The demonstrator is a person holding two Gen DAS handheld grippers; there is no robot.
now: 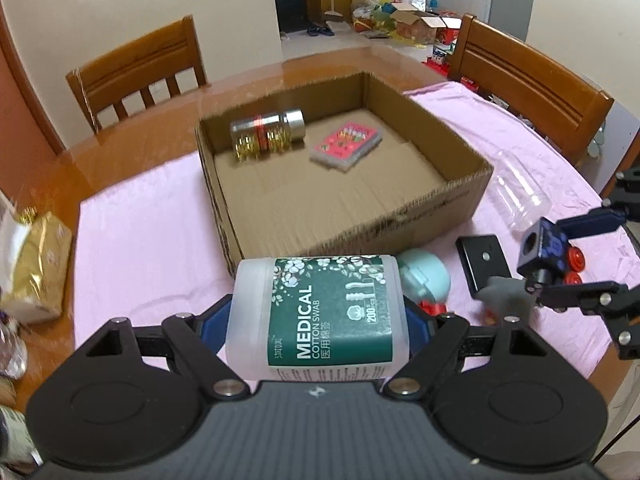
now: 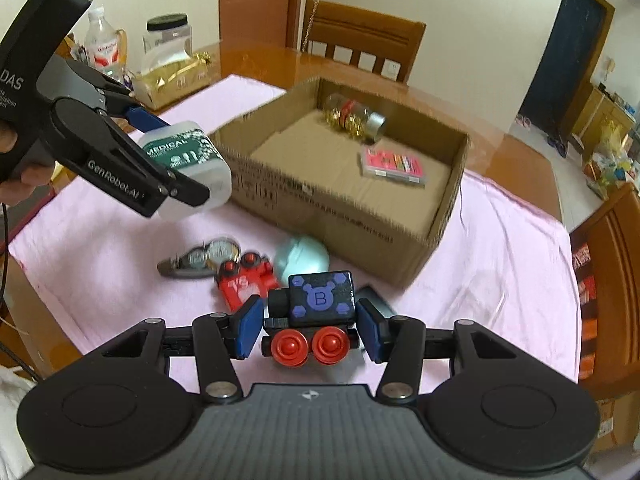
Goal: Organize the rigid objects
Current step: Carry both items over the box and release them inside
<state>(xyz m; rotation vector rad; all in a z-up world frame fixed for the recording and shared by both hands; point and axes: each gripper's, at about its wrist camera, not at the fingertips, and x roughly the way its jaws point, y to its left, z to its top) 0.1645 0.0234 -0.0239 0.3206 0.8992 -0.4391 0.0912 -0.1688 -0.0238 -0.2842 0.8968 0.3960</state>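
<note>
Cotton swab box (image 1: pixel 320 316): white plastic, green "MEDICAL COTTON SWAB" label. Clamped between the blue pads of the left gripper (image 1: pixel 318 320), lifted off the pink cloth (image 1: pixel 140 232). Long axis runs forward along the fingers and tilts down toward the cardboard box (image 1: pixel 360 216); label text reads along that axis. From the right wrist view the box hangs just before the near-left corner of the cardboard box.

Toy train (image 2: pixel 316 316): dark blue block with a "B" on top, two red wheels facing the camera. Right gripper (image 2: pixel 310 330) clenched on its sides, long axis crosswise between the pads.

Inside the cardboard box: jar of yellow capsules (image 1: pixel 266 134) lying on its side, pink card case (image 1: pixel 346 145) flat beside it.

On the cloth below: mint round object (image 2: pixel 302 258), red toy piece (image 2: pixel 246 284), clear bottle (image 1: pixel 520 192).
</note>
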